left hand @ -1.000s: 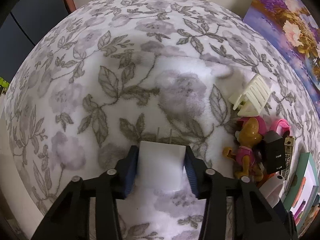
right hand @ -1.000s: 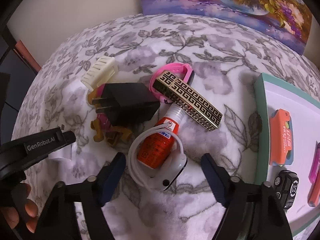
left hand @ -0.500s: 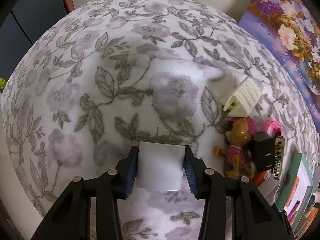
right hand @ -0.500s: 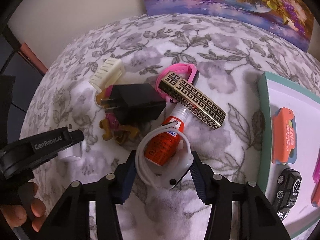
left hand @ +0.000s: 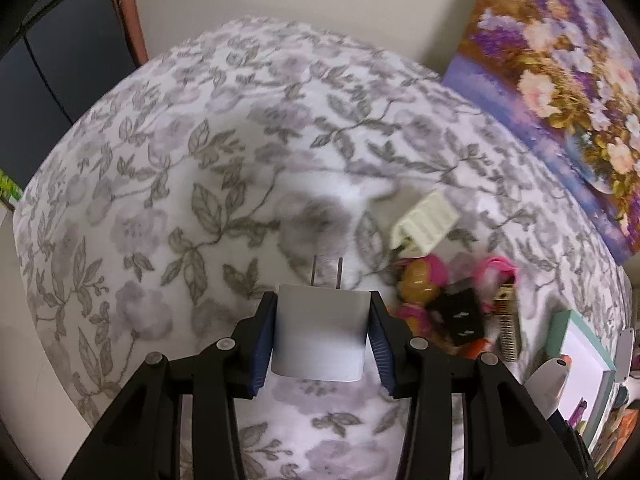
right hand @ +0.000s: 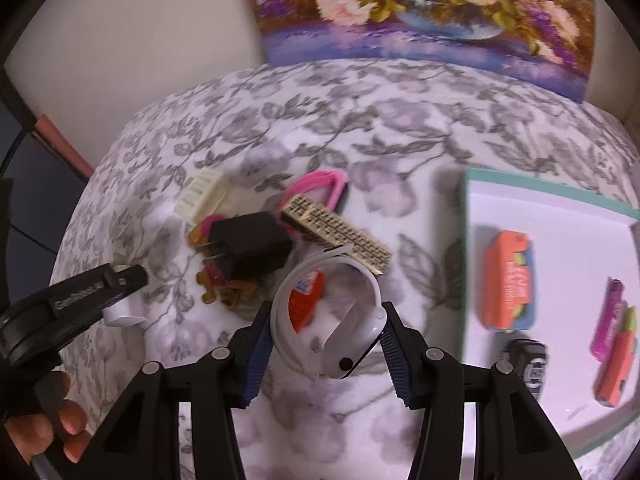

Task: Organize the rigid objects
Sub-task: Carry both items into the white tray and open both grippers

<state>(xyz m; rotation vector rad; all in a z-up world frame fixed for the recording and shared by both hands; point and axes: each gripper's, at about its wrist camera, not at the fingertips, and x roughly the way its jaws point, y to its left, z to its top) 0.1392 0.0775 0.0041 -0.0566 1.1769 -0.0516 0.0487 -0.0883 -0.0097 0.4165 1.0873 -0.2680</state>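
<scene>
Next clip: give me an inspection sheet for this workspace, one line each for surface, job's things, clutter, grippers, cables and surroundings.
Surface: floral blanket, soft and uneven.
Job's things: white charger in the left gripper; white band in the right gripper; tray on the right holds an orange case and several small items.
Clutter: pile of black charger, patterned bar, pink band, cream clip, toy figure and red bottle.
Grippers: both shut on their loads.
Cables: nothing seen.
Surroundings: flower painting leaning on the wall.
</scene>
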